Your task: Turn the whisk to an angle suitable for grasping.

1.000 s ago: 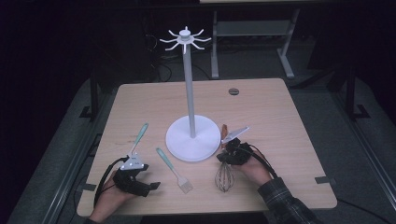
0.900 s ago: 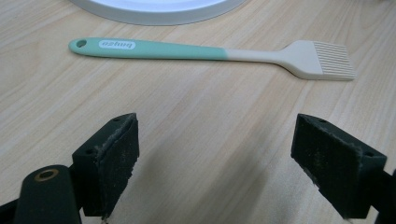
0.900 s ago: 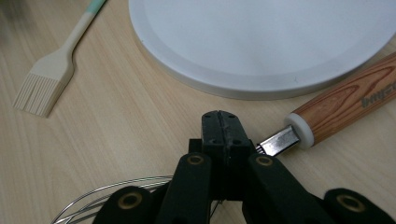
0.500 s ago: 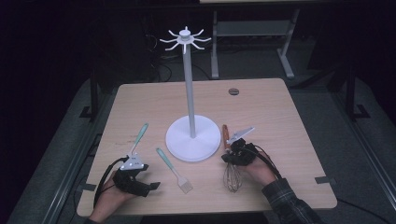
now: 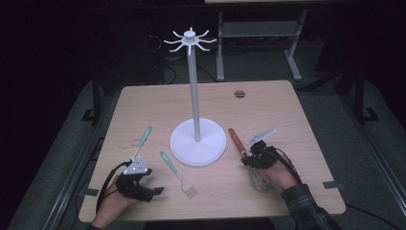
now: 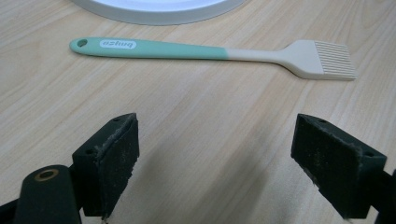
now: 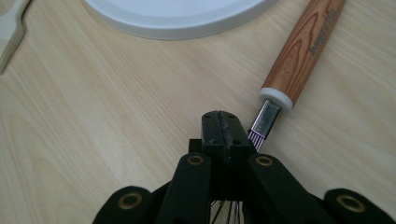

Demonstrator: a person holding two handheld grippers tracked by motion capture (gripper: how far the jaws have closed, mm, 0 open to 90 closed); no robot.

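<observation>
The right gripper (image 5: 247, 162) has slid back toward the person along the whisk (image 5: 258, 178) since a second ago, leaving the wooden handle (image 5: 235, 139) bare ahead of it. Its jaws are pressed flat together with nothing between them, and it now sits over the ferrule where the wires begin (so no grasp yet; it looks to be lining up). The whisk lies flat on the table (image 5: 287, 110) just right of the stand (image 5: 197, 141), its long axis running near to far: wire head toward the person, handle pointing away and a little left. The left gripper (image 5: 155, 191) waits with jaws wide apart, near a green brush (image 6: 210, 51)
</observation>
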